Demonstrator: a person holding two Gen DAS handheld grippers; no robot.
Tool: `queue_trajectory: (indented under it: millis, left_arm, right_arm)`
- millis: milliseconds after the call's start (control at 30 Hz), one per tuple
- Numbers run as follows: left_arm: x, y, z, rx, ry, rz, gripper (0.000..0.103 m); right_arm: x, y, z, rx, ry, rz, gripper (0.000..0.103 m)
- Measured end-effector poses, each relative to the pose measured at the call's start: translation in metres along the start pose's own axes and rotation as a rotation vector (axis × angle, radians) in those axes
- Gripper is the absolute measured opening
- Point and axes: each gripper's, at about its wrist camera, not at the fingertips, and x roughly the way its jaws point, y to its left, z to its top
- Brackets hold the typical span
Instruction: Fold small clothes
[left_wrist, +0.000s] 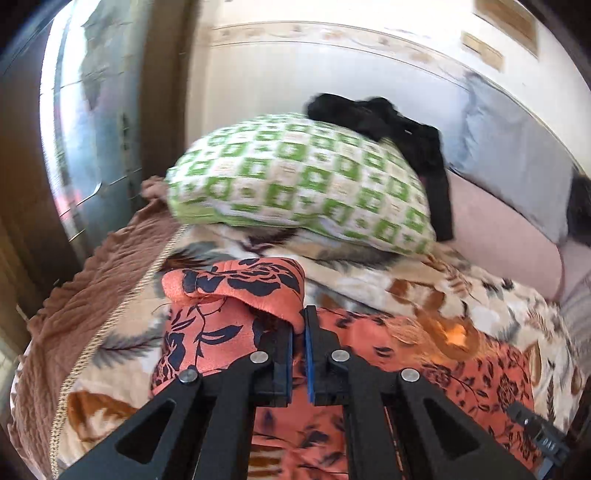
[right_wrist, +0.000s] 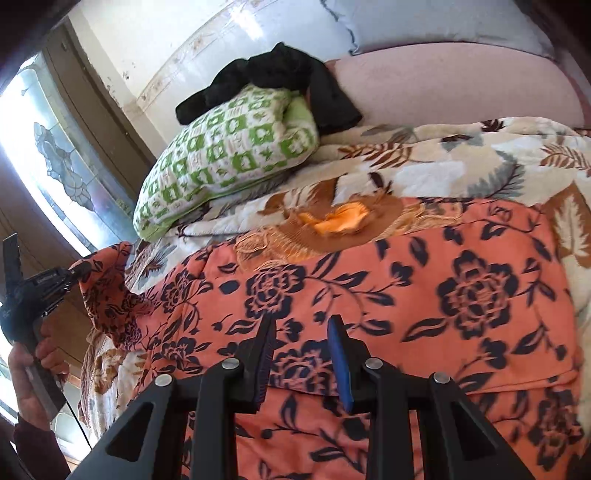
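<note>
Lying spread on the bed's leaf-print blanket (right_wrist: 461, 155), the orange floral garment (right_wrist: 424, 280) looks thin, light and limp. Left claw (left_wrist: 299, 325) is pinched on a lifted, drooping corner. Right claw (right_wrist: 301, 332) hangs parted and empty above the cloth. Recommend gripping hems or corners; mid-panel holds would likely bunch.

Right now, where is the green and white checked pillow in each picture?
Left wrist view: green checked pillow sits in the upper middle, above the orange flowered garment.
Right wrist view: it lies upper left, beside the window.
Shared landmark: the black cloth draped over the pillow's far end.
</note>
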Motion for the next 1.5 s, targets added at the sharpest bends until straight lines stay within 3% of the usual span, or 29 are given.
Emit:
queue_trajectory:
  millis: [233,267,300,367,400,467,533,633,733,800,933,1000,1067,1100,1133,1200,1367,1500]
  left_arm:
    - [0.013,-0.191,-0.064,0.374,0.129,-0.267,0.009]
    - [0.013,-0.209,-0.076,0.427,0.162,-0.303,0.022]
    - [0.012,-0.224,-0.087,0.472,0.184,-0.331,0.042]
    - [0.007,-0.232,-0.097,0.528,0.176,-0.343,0.063]
    - [0.004,-0.227,-0.094,0.541,0.156,-0.327,0.064]
    - [0.001,-0.205,-0.075,0.517,0.108,-0.284,0.064]
    - [0.002,-0.166,-0.044,0.422,0.062,-0.225,0.066]
    - [0.014,-0.098,-0.005,0.249,0.023,-0.024,0.074]
    - [0.031,-0.038,0.005,0.137,0.060,0.175,0.074]
    - [0.045,-0.006,0.003,0.062,0.124,0.244,0.074]
    - [0.062,0.032,-0.009,-0.043,0.219,0.274,0.074]
    - [0.067,0.036,-0.016,-0.046,0.248,0.281,0.074]
    - [0.072,0.033,-0.021,-0.026,0.270,0.289,0.074]
    - [0.075,0.031,-0.024,-0.018,0.281,0.291,0.074]
    - [0.077,0.029,-0.026,-0.015,0.290,0.288,0.074]
    - [0.079,0.026,-0.028,-0.014,0.305,0.267,0.074]
    - [0.074,0.014,-0.022,0.006,0.267,0.267,0.074]
    - [0.076,0.000,-0.025,0.025,0.263,0.245,0.074]
  right_arm:
    - [-0.047,-0.064,0.029,0.154,-0.112,-0.041,0.032]
    - [-0.051,-0.070,0.034,0.168,-0.118,-0.049,0.032]
    - [-0.053,-0.075,0.037,0.181,-0.120,-0.056,0.034]
    - [-0.055,-0.084,0.043,0.205,-0.118,-0.056,0.062]
    - [-0.056,-0.089,0.044,0.225,-0.119,-0.053,0.084]
    - [-0.059,-0.096,0.043,0.261,-0.142,-0.039,0.085]
    - [-0.057,-0.096,0.043,0.252,-0.127,-0.044,0.084]
    - [-0.047,-0.081,0.041,0.187,-0.087,-0.048,0.083]
    - [-0.026,-0.056,0.035,0.073,-0.016,-0.066,0.080]
    - [-0.008,-0.047,0.030,0.043,0.055,-0.068,0.077]
    - [0.021,-0.075,0.020,0.196,0.122,-0.046,0.070]
    - [0.035,-0.097,0.014,0.300,0.155,-0.011,0.063]
    - [0.039,-0.101,0.008,0.333,0.127,0.020,0.055]
    - [0.040,-0.095,0.008,0.306,0.128,0.040,0.035]
    - [0.044,-0.088,0.007,0.277,0.158,0.067,0.023]
    - [0.048,-0.072,0.006,0.217,0.173,0.060,0.012]
    - [0.015,-0.058,0.021,0.118,0.033,-0.043,0.008]
    - [-0.023,-0.087,0.039,0.150,-0.101,-0.197,0.008]
